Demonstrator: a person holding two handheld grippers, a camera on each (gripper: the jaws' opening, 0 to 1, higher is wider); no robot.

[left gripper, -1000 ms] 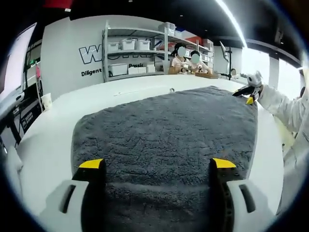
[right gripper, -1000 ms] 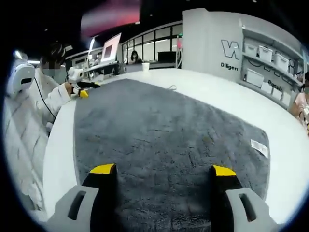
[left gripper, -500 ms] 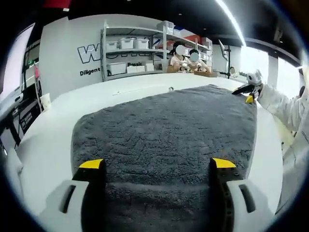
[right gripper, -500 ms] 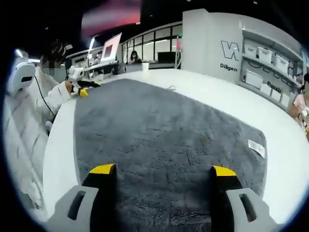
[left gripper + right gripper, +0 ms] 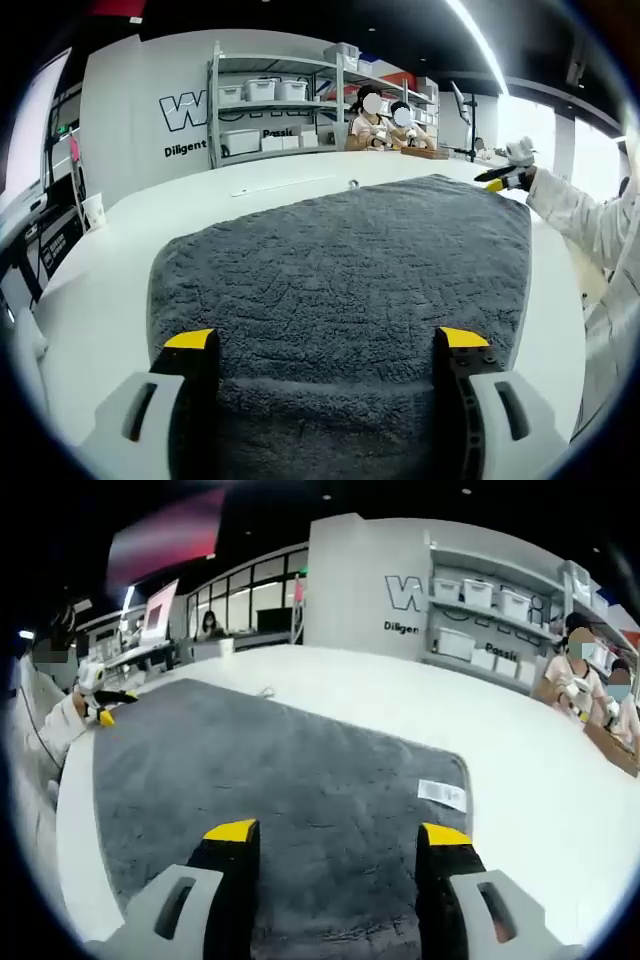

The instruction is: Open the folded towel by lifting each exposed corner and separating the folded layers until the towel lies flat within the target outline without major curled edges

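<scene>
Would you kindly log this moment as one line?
towel: spread on table | left gripper: open, over edge | right gripper: open

Grey towel of rough, matt terry cloth, smooth white table, small paper-like label

A white tabletop stretches toward grey metal shelving stacked with white plastic bins, two seated people nearby.
</scene>
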